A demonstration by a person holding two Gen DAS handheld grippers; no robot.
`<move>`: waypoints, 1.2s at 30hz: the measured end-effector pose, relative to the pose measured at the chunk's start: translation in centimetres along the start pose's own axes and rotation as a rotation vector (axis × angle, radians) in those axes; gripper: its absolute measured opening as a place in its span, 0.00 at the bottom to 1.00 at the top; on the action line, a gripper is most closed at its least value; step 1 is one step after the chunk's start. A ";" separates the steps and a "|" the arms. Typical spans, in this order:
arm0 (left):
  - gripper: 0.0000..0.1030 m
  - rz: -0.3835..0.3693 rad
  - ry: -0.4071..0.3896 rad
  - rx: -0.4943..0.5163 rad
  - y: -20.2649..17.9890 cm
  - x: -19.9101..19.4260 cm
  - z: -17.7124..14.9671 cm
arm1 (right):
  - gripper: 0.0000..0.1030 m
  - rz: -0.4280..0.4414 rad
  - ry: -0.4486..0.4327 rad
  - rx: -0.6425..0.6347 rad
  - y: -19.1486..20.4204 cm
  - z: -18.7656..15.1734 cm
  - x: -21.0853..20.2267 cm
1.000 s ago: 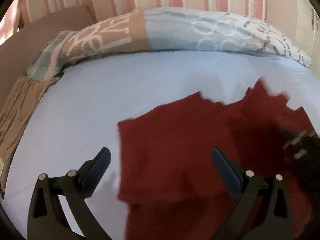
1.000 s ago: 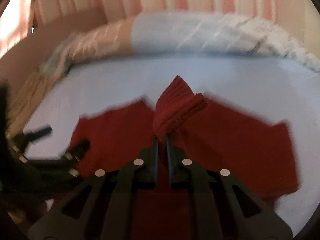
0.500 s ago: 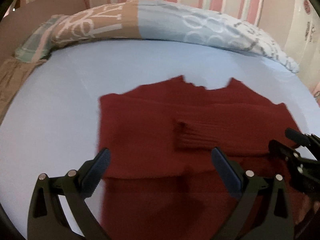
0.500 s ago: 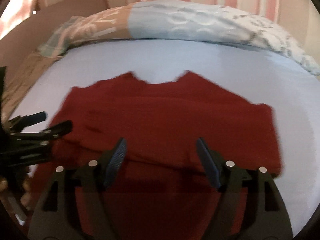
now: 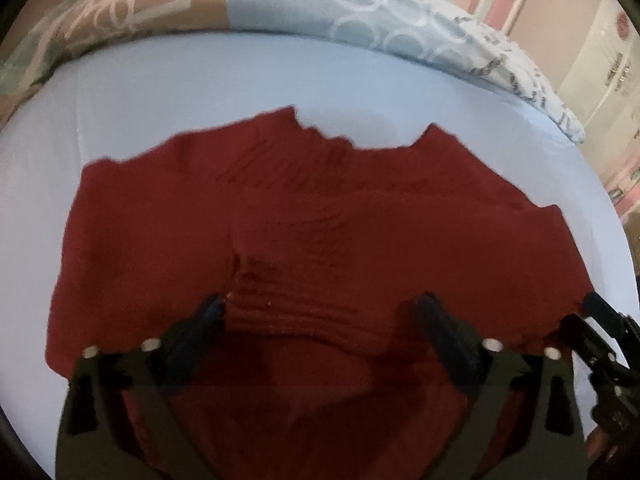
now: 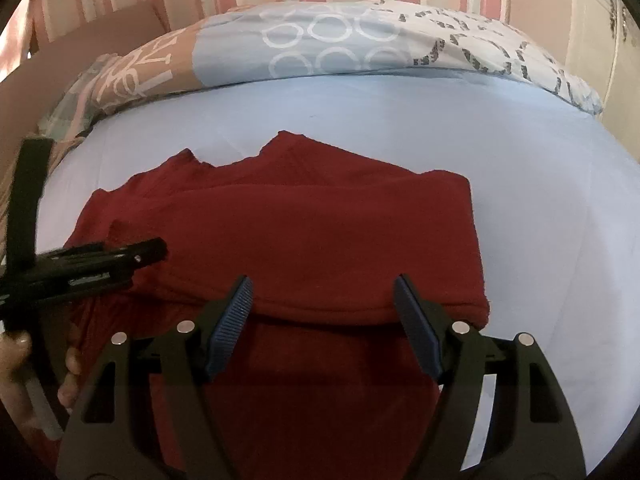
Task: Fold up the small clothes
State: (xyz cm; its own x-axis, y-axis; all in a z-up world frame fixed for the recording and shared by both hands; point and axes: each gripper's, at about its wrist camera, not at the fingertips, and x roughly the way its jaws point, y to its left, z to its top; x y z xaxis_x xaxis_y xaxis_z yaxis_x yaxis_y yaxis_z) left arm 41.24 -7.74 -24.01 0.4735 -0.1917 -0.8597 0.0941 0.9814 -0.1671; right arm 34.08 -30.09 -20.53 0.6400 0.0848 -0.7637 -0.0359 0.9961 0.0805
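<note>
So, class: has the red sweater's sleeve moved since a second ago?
Yes. The sleeve was lifted, pinched in the right tool; now it lies flat across the sweater, below the patterned pillow.

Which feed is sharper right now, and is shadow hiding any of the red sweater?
Right wrist view: sharp, the folded edge of the red sweater reads clearly between the right gripper's open jaws. Left wrist view: motion-blurred, the left gripper, jaws closing, is smeared over the ribbed cuff. Both views: shadow darkens the sweater's near part; fisheye bends the blue sheet.
</note>
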 end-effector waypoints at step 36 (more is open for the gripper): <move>0.12 0.291 -0.141 0.188 6.7 -3.4 -1.8 | 0.82 -0.100 0.008 -0.020 1.2 0.3 3.8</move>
State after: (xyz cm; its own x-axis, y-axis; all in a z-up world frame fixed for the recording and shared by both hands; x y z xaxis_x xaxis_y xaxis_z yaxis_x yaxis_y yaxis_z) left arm 38.66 -0.49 -23.14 0.6192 0.0837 -0.7808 0.0912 0.9799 0.1773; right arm 36.69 -28.57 -23.14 0.6348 -0.0153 -0.7726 0.0125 0.9999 -0.0096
